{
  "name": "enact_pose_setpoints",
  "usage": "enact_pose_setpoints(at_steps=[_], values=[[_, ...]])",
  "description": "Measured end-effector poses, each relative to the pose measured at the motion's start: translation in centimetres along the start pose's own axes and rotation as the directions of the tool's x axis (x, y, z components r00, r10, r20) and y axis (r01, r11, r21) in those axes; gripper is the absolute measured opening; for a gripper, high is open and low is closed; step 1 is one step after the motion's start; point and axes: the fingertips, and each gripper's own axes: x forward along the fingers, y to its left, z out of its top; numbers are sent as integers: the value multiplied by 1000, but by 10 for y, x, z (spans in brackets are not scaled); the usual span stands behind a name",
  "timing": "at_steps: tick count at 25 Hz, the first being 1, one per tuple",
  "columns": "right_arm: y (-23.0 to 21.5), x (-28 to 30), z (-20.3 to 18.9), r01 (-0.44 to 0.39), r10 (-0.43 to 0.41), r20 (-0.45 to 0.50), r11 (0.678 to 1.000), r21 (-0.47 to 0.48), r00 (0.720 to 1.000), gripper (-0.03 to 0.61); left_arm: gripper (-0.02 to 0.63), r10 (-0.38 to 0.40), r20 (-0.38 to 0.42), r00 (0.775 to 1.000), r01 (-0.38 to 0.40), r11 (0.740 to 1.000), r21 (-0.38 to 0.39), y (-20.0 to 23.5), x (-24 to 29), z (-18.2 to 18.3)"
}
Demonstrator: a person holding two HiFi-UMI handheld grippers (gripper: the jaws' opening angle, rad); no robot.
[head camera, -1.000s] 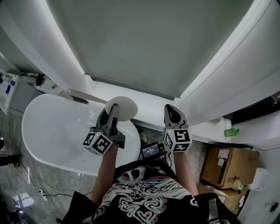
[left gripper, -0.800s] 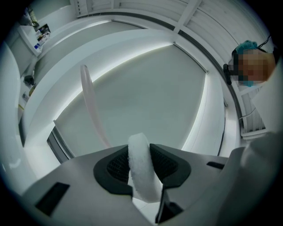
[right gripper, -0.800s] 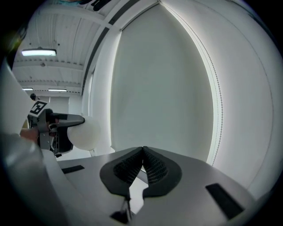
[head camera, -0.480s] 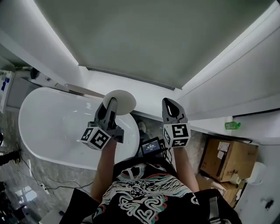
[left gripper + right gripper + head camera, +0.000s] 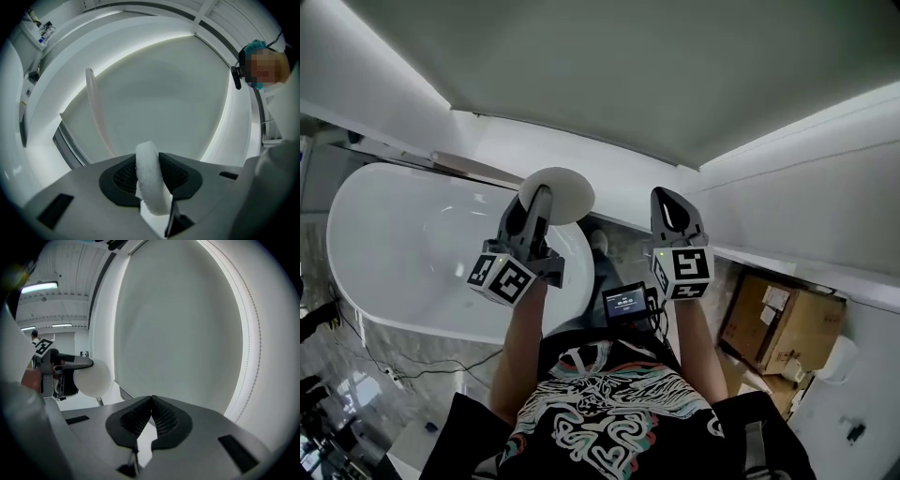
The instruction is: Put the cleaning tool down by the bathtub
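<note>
The cleaning tool is a round white pad (image 5: 556, 193), seen edge-on as a white disc (image 5: 151, 180) in the left gripper view and as a pale ball shape (image 5: 93, 378) in the right gripper view. My left gripper (image 5: 536, 208) is shut on it, with the jaws pressing both faces of the pad. It hangs over the right end of the white bathtub (image 5: 403, 253), near the rim. My right gripper (image 5: 672, 213) is to the right of the tub, shut with its tips touching (image 5: 151, 401) and nothing in it.
A pale ledge (image 5: 619, 192) runs behind the tub below a large grey-green wall panel (image 5: 609, 75). A long thin stick (image 5: 473, 167) lies on that ledge. A cardboard box (image 5: 778, 328) stands at the right. Cables (image 5: 356, 361) trail on the marble floor at the left.
Both grippers have come down together and sit lower against the tub and ledge. The pad stays clamped in the left gripper; the right stays shut.
</note>
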Motion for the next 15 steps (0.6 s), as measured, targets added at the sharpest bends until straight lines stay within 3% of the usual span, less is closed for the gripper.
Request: enact_pose_setpoints(at_steps=[15], values=[[-19,44,-37,6,-8,-84,1000,-14,996,28,129,48,-35,998,-49,998,-35,49,24,-32]])
